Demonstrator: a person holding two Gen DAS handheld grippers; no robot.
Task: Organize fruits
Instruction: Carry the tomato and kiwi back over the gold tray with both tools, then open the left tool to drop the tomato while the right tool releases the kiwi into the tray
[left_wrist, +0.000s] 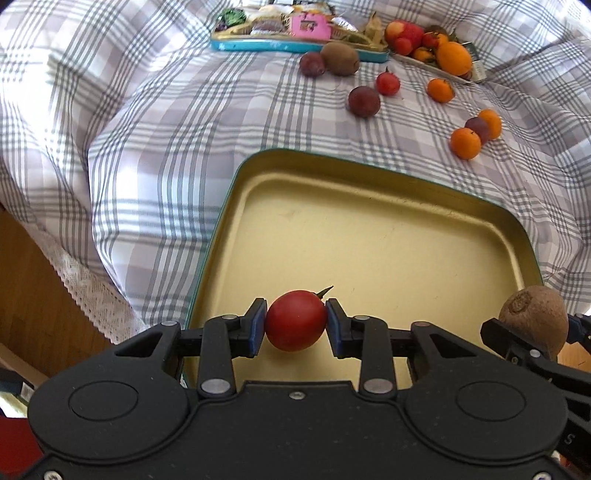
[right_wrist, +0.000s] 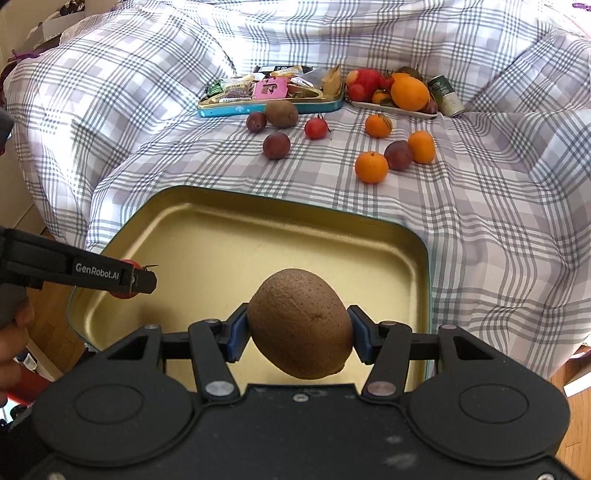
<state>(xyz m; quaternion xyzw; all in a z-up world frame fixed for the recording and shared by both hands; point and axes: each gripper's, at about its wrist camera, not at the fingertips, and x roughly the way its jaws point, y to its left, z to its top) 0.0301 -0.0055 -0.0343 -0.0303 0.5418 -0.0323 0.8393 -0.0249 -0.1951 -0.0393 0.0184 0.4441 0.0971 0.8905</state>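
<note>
Above the gold tray (right_wrist: 406, 258), left claw (left_wrist: 295, 325) grips a tomato (left_wrist: 295, 320), right claw (right_wrist: 299, 332) a kiwi (right_wrist: 300, 323).

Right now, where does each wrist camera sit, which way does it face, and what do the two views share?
Left wrist: behind the left claw, angled down over the gold tin tray; its pads clamp a red tomato.
Right wrist: behind the right claw, angled down at the same tray; it clamps a kiwi; a hand shows at left.
Shared: tray, plaid cloth, both held fruits, loose fruit beyond.
</note>
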